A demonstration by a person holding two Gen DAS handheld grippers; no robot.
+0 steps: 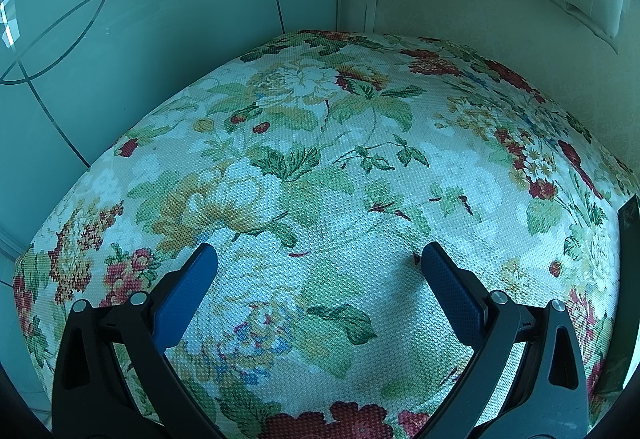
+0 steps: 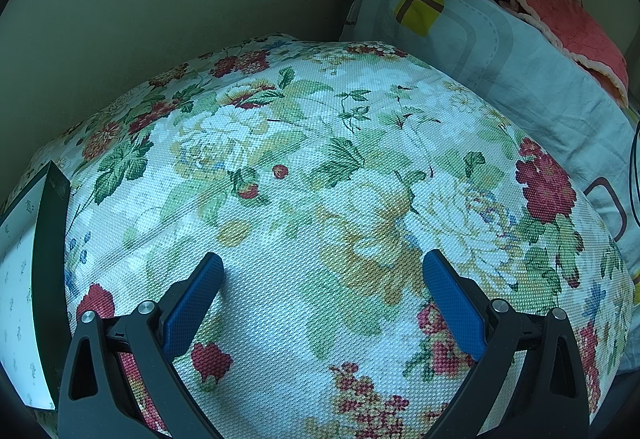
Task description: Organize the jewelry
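Two grippers hang over the flowered cloth (image 1: pixel 320 167) with no jewelry in sight in either view, so the step in hand looks like finding the pieces first: I would sweep toward the dark-edged box (image 2: pixel 48 259), the only likely holder, which lies at the right rim of the left view and the left rim of the right view, hence between the two. Going left to right, the left gripper (image 1: pixel 318 255) is spread wide, gripping and touching nothing, and the right gripper (image 2: pixel 322 265) is equally released and empty, near a blue pillow (image 2: pixel 500 51).
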